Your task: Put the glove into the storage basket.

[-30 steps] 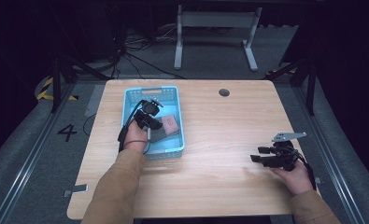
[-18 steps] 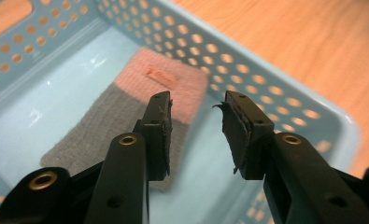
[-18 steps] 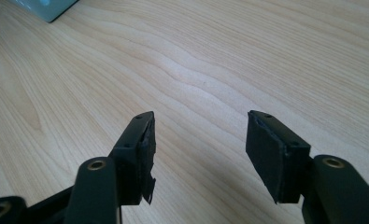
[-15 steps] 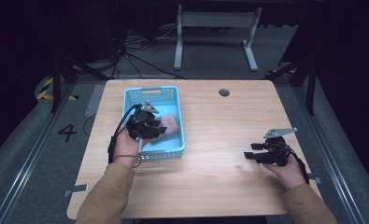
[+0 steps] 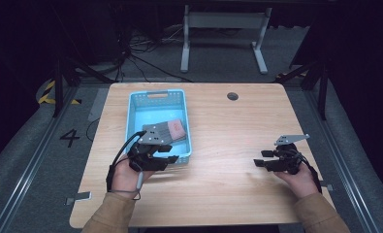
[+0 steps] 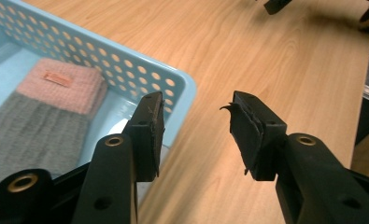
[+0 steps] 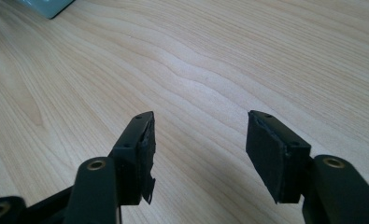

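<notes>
Fingers on your left gripper [image 6: 198,135] have just been opening and hold nothing, hanging over the blue basket's [image 5: 132,116] near corner. That knitted grey-and-pink piece [image 5: 172,130] lies inside the basket, so drop-off looks done. Right gripper [image 5: 261,159] waits open over bare table [image 5: 228,194]. Probably just pull clear next.

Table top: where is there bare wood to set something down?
Bare wood spans the table between the blue basket and the right claw, up to the round hole. It is crowded at the basket's near corner, where the left claw hangs.
</notes>
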A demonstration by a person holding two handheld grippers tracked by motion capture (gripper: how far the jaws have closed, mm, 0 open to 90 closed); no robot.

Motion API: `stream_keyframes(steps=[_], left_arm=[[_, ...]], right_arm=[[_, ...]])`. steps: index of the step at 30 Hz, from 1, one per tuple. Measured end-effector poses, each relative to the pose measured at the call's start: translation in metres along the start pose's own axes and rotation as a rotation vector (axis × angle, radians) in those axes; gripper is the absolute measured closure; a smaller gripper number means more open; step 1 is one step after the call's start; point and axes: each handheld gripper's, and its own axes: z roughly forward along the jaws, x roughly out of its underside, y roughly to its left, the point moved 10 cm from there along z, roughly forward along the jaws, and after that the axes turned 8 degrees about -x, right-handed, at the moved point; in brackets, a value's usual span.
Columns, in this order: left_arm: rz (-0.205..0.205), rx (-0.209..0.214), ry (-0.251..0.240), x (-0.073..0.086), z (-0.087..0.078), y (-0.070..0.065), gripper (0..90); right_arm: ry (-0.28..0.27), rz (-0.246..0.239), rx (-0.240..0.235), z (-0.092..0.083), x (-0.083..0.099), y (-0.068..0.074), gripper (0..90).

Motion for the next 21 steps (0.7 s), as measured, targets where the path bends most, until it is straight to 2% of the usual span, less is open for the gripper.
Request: stream_keyframes(steps=[6,9,11,12,13,16,18,21], left_arm=[[0.005,-0.002,-0.018,0.013,0.007,-0.004,54.0],[-0.008,0.001,-0.005,0.023,0.012,-0.006,54.0],[-0.038,0.017,-0.02,0.027,0.013,-0.009,53.9],[-0.069,0.034,-0.047,0.027,0.013,-0.012,53.8],[-0.079,0.034,-0.06,0.028,0.013,-0.014,53.8],[-0.075,0.014,-0.081,0.033,0.017,-0.019,54.3],[-0.074,-0.01,-0.072,0.039,0.023,-0.02,55.1],[-0.081,-0.023,-0.07,0.047,0.031,-0.024,55.3]], right_arm=[[0.002,0.001,0.002,-0.001,0.002,0.001,42.6],[-0.002,-0.001,0.003,-0.002,0.002,0.0,42.6],[-0.001,0.001,0.004,-0.003,0.003,0.0,42.7],[-0.001,0.003,0.007,-0.003,0.003,-0.001,42.7],[0.0,0.006,0.004,-0.003,0.004,-0.001,42.6],[0.002,0.006,0.007,-0.002,0.004,-0.002,42.6],[0.003,0.004,0.006,-0.002,0.004,-0.001,42.7],[0.003,0.0,0.004,-0.001,0.004,-0.001,42.6]])
